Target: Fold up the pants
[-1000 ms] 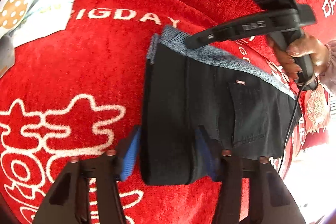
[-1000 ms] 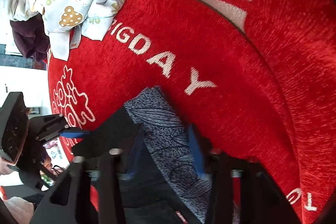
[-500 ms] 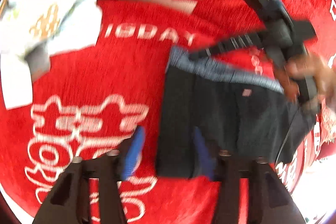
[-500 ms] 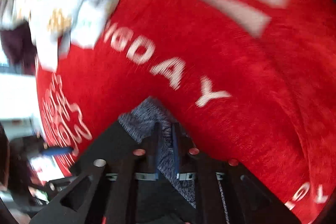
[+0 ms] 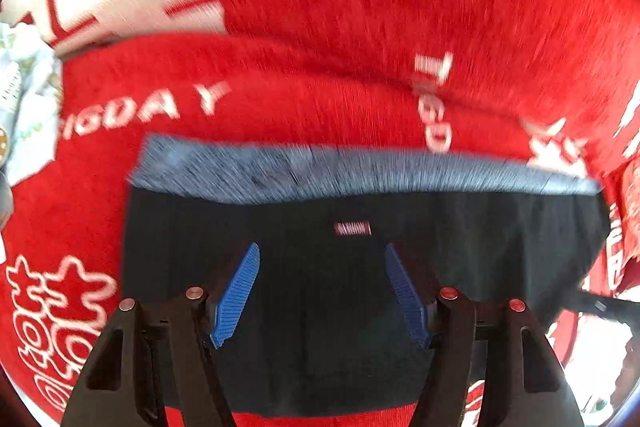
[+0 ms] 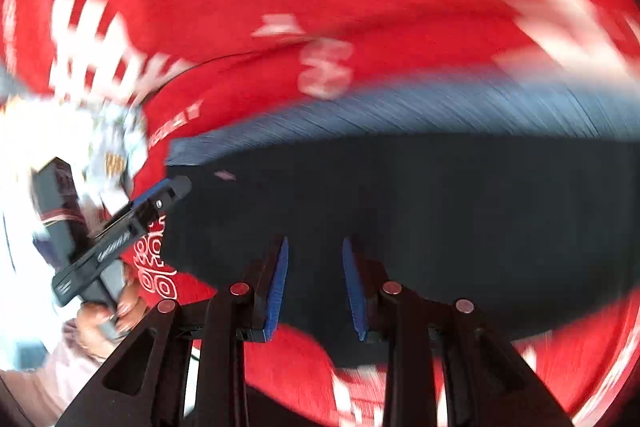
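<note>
Left wrist view: the pants (image 5: 320,287) lie flat on the red blanket (image 5: 360,7), a dark folded block filling the lower middle of the frame, with the grey-blue waistband (image 5: 360,171) running across its upper edge from mid left to far right. Long axis of the block is left-right in this frame. The small label (image 5: 352,229) sits just above the gap between the blue pads. The left gripper (image 5: 320,293) stands wide, nothing between the pads, hovering over the lower middle of the cloth; contact cannot be told, frame is blurred. A pale patterned garment (image 5: 28,107) lies at the far left edge, well apart from the pants.

Right wrist view: the pants (image 6: 400,219) fill the middle and right of the frame, waistband (image 6: 400,111) along the top. The right gripper (image 6: 314,283) is partly spread, pads empty, over the near hem at lower centre. The left gripper (image 6: 168,191) shows at mid left by the pants' left end, held in a hand (image 6: 108,319).

Judgement: both grippers sit on the hem side, opposite the waistband. Next fold likely turns on the long axis; the left one is nearer the left end, the right one nearer the middle.
</note>
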Tool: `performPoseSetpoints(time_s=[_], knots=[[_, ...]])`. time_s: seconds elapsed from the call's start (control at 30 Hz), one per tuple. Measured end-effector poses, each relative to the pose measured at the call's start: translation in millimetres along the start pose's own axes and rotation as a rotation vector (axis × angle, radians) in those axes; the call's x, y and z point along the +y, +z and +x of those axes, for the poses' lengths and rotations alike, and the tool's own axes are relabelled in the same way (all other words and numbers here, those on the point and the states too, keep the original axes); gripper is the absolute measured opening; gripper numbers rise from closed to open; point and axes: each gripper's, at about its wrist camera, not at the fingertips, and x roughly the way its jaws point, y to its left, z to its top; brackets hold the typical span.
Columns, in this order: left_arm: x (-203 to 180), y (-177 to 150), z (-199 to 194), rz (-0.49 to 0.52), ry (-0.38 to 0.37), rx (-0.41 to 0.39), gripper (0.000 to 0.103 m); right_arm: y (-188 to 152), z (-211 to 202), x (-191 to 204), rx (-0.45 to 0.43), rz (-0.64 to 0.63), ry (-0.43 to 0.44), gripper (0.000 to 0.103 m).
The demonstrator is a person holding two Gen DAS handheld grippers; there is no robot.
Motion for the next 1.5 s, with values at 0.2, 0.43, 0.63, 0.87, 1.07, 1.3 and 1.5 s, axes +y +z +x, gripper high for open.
performPoseSetpoints(time_s=[0.2, 0.43, 0.63, 0.87, 1.07, 1.3, 1.5], knots=[[-7.5, -13.4, 18.8, -0.02, 0.058, 0.008, 0.067, -42.9, -17.1, -89.7, -0.049, 0.268, 0.078, 0.032], [-17.2, -15.7, 18.8, 0.014, 0.104, 0.005, 0.068, -39.9, -2.8, -134.4, -0.13, 0.445, 0.198, 0.032], [-26.9, -13.7, 23.2, 0.042, 0.153, 0.006, 0.068, -44.3, -20.7, -135.2, -0.156, 0.374, 0.132, 0.007], [-82.8, -6.5, -5.6, 0.09, 0.156, -0.006, 0.068, -49.7, -77.5, -157.3, -0.217, 0.282, 0.014, 0.013], [-175.7, -18.8, 27.2, 0.174, 0.087, 0.048, 0.068, 7.4, -100.9, -172.7, -0.282, 0.166, -0.163, 0.015], [-232.5, -56.8, 48.7, 0.301, 0.206, 0.082, 0.068, -1.8, -83.0, -184.5, -0.18, 0.018, -0.24, 0.011], [-256.8, -66.8, 29.7, 0.262, 0.263, 0.121, 0.068, -36.0, -109.5, -208.1, -0.147, 0.089, -0.105, 0.024]])
